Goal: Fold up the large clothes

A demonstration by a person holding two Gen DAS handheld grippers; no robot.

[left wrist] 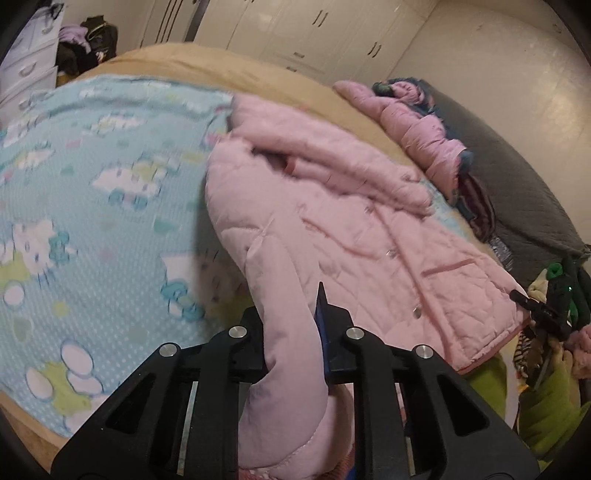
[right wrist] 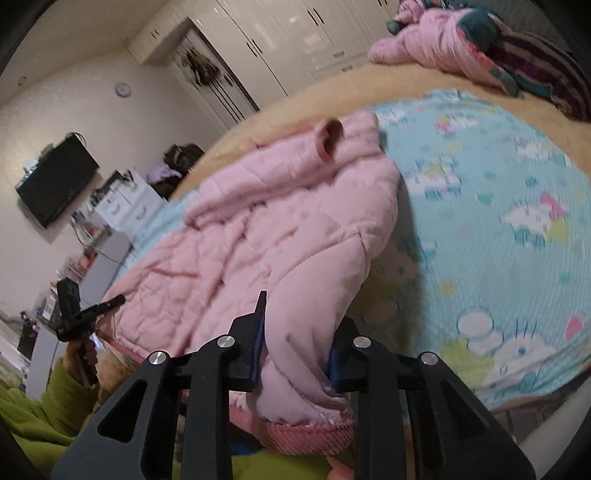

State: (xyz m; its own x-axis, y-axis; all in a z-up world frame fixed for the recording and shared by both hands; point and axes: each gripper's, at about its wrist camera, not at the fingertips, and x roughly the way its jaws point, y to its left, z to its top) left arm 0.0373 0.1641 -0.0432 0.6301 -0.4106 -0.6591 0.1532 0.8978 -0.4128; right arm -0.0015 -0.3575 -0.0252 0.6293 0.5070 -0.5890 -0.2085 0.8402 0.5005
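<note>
Left wrist view: black two-finger left gripper [left wrist: 295, 325], nearest the lens, clenched on a sleeve of the pink quilted padded jacket [left wrist: 332, 229]; padding bulges between the blue-lined pads. Jacket lies front up across the near right part of the bed [left wrist: 229, 62], on a light blue cartoon-print blanket [left wrist: 92, 206], collar toward the far edge. Its hem hangs at the bed's near right edge. Beyond it, toward the far right corner, a heap of pink padded clothing [left wrist: 413, 125] lies well apart. At the right edge, the other gripper shows small, held by a green-sleeved arm [left wrist: 543, 402].

Right wrist view: black two-finger right gripper [right wrist: 295, 339] grasping the other sleeve just above its ribbed dark pink cuff [right wrist: 310, 435], which hangs below the jaws. Jacket body spreads toward the bed's left side; one rolled opening gapes at the far end. Open blanket to the right, bare and broad. White wardrobe doors [right wrist: 295, 33] stand behind the far edge.

Risks, as judged: the slippery quilted sleeve could slide out of either grip if pulled hard, since only a bunch of padding is pinched. Lifting both sleeves unevenly would drag the body askew. Hem near the edge could slip off the bed if tugged toward the person.

Room: plenty of free blanket on both outer sides; folding inward over the jacket front looks unobstructed.
</note>
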